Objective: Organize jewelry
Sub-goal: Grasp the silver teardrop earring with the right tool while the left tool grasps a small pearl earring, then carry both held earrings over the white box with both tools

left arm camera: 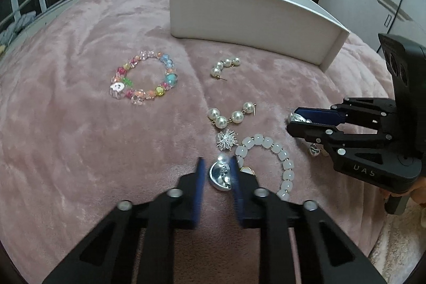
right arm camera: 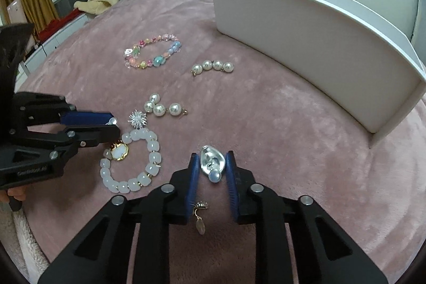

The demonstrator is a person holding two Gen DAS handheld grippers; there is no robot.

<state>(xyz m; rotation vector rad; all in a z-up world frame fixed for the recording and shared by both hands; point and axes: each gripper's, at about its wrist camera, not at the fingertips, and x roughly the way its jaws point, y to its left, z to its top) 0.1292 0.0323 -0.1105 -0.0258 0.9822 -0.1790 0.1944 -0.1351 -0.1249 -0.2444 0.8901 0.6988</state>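
A domed silver earring (left arm camera: 219, 175) lies on the pink blanket between the blue pads of my left gripper (left arm camera: 218, 164), which is shut on it. The right wrist view shows that gripper (right arm camera: 113, 125) from the side, jaws together on the silver piece. My right gripper (right arm camera: 211, 156) is shut on a matching silver earring (right arm camera: 211, 164); it shows at the right of the left wrist view (left arm camera: 290, 121). A white bead bracelet (left arm camera: 266, 143) (right arm camera: 153, 159) lies between the two grippers.
A white open box (left arm camera: 253, 17) (right arm camera: 306, 44) stands behind. Also on the blanket are a colourful bead bracelet (left arm camera: 143, 79), two pearl earrings (left arm camera: 226, 65) (left arm camera: 231, 115), a spiky silver piece (left arm camera: 226, 141) and a small gold drop earring (right arm camera: 199, 214).
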